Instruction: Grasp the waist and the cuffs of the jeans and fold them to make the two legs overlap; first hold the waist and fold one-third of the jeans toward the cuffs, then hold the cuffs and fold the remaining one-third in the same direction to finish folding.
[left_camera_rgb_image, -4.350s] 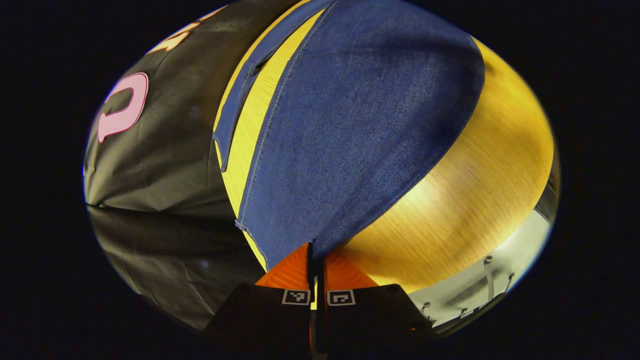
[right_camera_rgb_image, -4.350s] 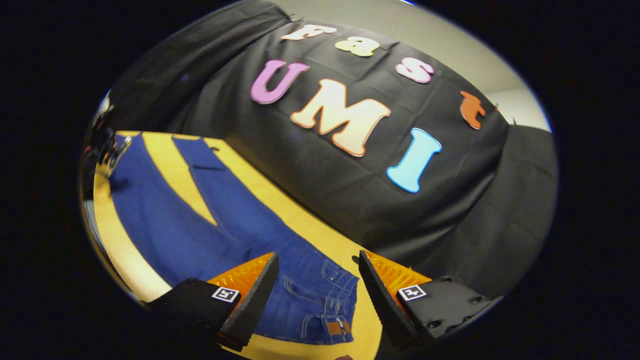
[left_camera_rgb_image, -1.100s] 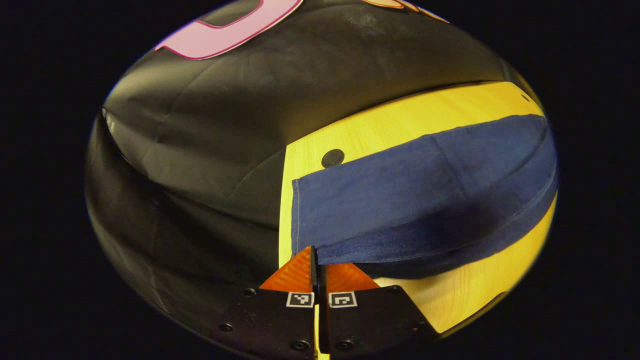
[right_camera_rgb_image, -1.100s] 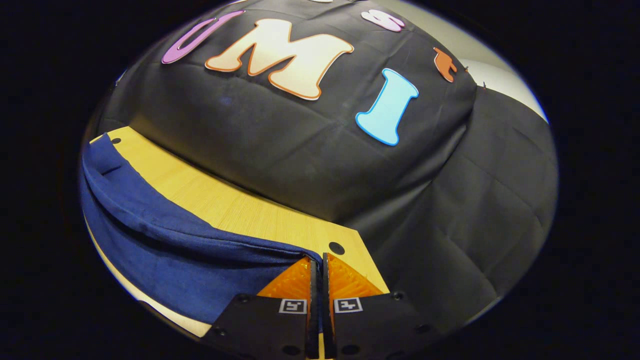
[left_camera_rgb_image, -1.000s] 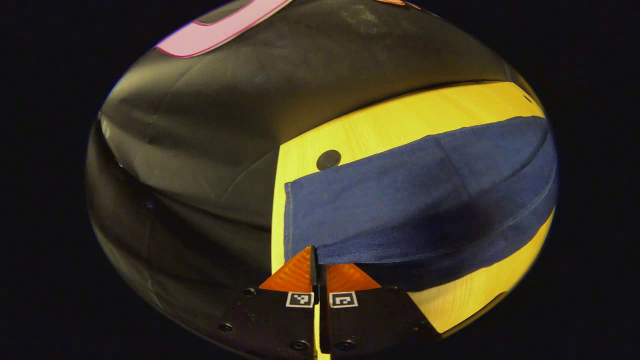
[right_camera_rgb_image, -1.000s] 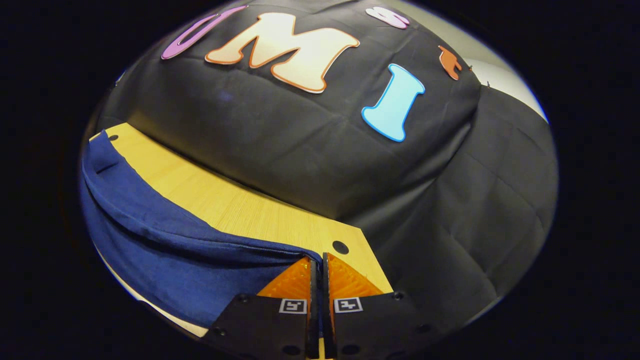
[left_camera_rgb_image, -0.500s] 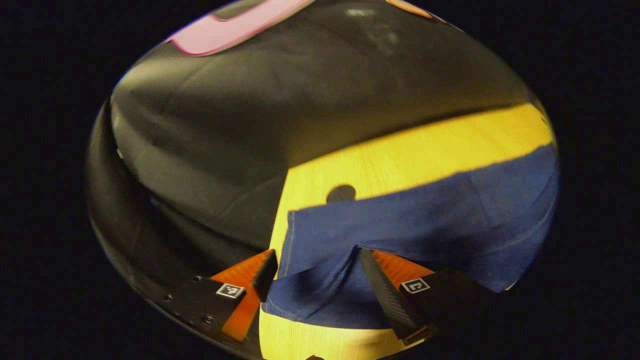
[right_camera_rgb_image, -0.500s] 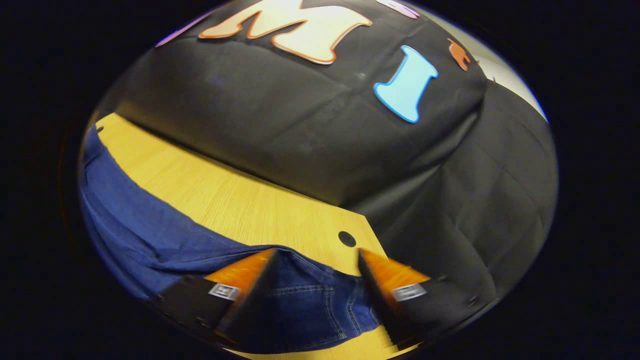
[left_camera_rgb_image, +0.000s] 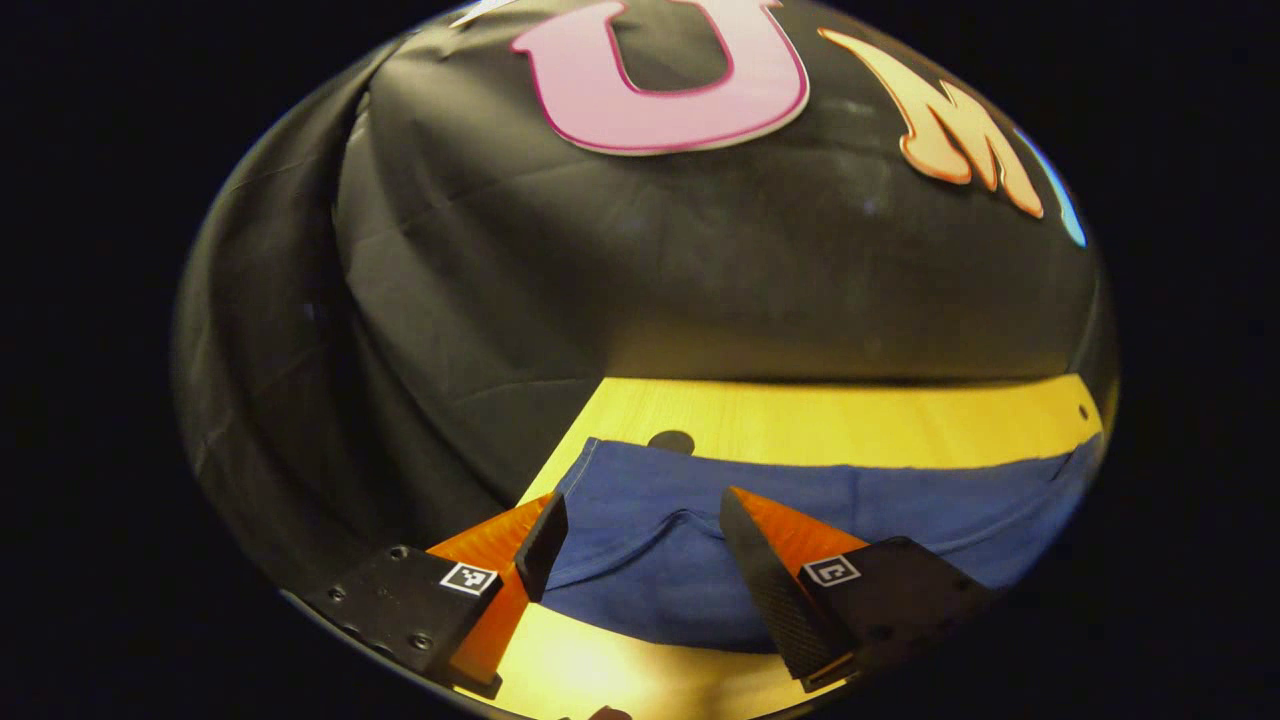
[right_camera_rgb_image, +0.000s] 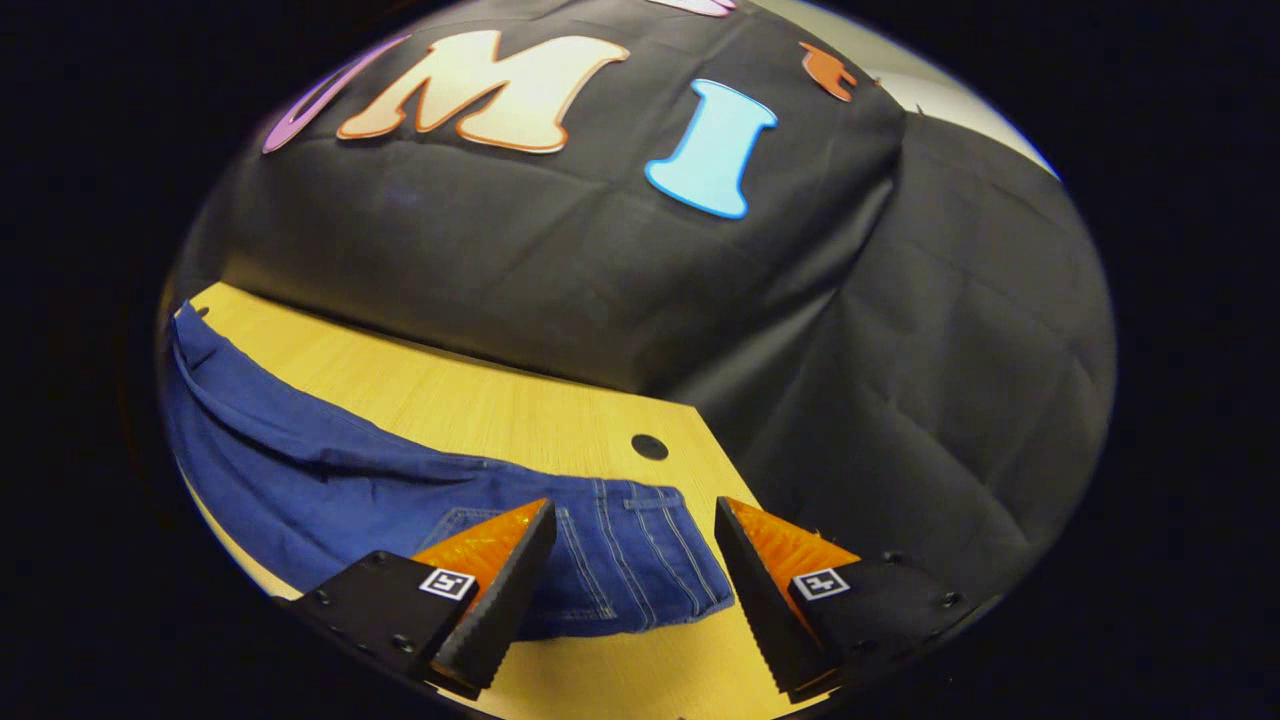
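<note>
Now you are holding both grippers apart from the cloth: the left gripper (left_camera_rgb_image: 632, 540) is standing with its fingers spread wide over the cuff end of the jeans (left_camera_rgb_image: 830, 500), and the right gripper (right_camera_rgb_image: 632, 540) is likewise spread, with nothing between its fingers, just above the waist (right_camera_rgb_image: 640, 560). The jeans are lying along the wooden worktop (right_camera_rgb_image: 470, 400) as one long band, the two legs looking laid one over the other, parallel to the booth wall. By my reading, the lengthwise fold is done and you are sitting between steps.

The stitched pocket and waistband seams are showing between the right gripper's fingers, so that end is placed well for the next grasp. A ripple is lying in the cloth near the cuffs (left_camera_rgb_image: 600, 490); I cannot tell whether the two leg edges line up there.

Next you are likely needing to pinch the waist, catching both layers, and carry it a third of the way toward the cuffs, keeping the edge square so the top layer is not sliding off the lower one.
</note>
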